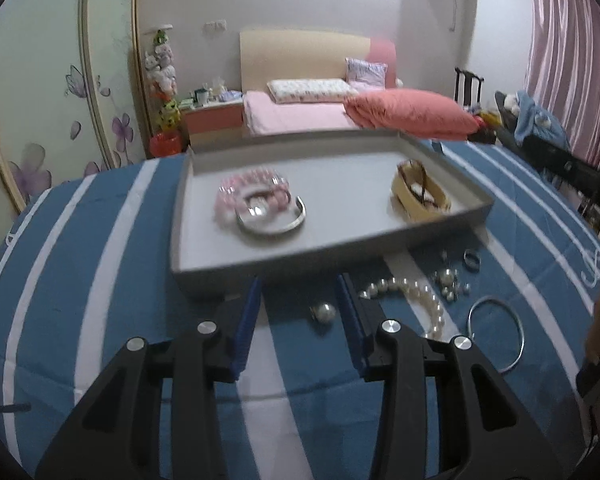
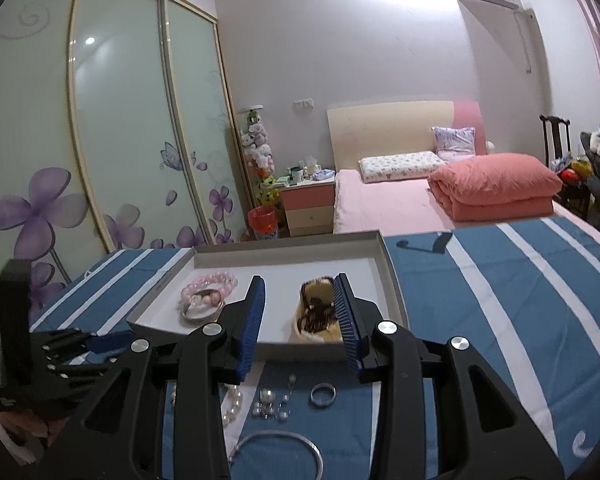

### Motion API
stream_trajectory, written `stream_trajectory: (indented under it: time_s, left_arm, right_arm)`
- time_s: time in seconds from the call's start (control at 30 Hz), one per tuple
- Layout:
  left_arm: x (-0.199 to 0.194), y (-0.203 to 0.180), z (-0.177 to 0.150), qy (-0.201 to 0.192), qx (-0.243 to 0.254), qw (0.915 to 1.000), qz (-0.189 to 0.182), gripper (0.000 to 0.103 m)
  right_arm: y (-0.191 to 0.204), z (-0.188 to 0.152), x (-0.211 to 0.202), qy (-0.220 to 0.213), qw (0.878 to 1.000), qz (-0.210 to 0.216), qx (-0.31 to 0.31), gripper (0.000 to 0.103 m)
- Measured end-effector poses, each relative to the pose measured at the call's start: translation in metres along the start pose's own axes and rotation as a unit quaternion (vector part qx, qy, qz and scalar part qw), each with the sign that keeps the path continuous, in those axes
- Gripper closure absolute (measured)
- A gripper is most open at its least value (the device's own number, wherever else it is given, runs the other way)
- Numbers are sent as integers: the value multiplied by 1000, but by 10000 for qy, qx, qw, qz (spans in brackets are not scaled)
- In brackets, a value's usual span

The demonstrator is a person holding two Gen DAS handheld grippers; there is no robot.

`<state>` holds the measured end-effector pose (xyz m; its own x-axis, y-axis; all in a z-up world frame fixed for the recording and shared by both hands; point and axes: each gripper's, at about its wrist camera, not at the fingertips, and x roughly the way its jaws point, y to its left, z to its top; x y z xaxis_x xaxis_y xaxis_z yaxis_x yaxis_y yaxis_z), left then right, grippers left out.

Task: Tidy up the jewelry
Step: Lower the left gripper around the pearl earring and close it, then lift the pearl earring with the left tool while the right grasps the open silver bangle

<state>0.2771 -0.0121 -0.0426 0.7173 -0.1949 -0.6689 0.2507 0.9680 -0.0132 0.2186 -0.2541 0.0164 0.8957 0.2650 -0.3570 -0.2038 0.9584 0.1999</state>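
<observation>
A shallow grey tray [image 1: 204,268] [image 2: 392,280] lies on the blue striped cloth. In it are a pink bead bracelet [image 1: 252,190] [image 2: 210,284], a silver cuff [image 1: 272,222] [image 2: 198,312] and a tan hair clip [image 1: 420,192] [image 2: 318,312]. In front of the tray lie a pearl earring [image 1: 324,312], a pearl bracelet [image 1: 416,296] [image 2: 232,400], small pearl studs [image 1: 450,282] [image 2: 270,400], a silver ring [image 1: 472,260] [image 2: 323,395] and a thin silver bangle [image 1: 496,334] [image 2: 276,452]. My left gripper [image 1: 300,300] is open above the earring. My right gripper [image 2: 300,300] is open above the tray's near edge.
The left gripper [image 2: 60,352] shows at the left of the right wrist view. Behind the table are a bed with a folded coral quilt [image 2: 496,184], a nightstand [image 2: 308,204], a sliding wardrobe [image 2: 120,120] and a dark chair [image 1: 468,88].
</observation>
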Motion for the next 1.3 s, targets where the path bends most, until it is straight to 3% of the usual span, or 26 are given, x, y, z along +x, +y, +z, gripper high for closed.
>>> stream_trajectory:
  time_s: [0.37,0.7,1.1,1.3]
  left_arm:
    - [21,-18,-1,337,142,9993,9,65]
    - [39,-20,-3,832,156,9964,106,83]
    - [38,-22,-4,823,210,9962,203,85]
    - [29,-3,-9,810,42,9955,483,87]
  right_arm:
    - [-6,-9,2,95,9998,60,178,66]
    - [-10,-12,0,125,9997,93,207,65]
    - [-8,-12,-1,141,9996,116,212,65]
    - [-6,-17,-4,356,9991,181,161,65]
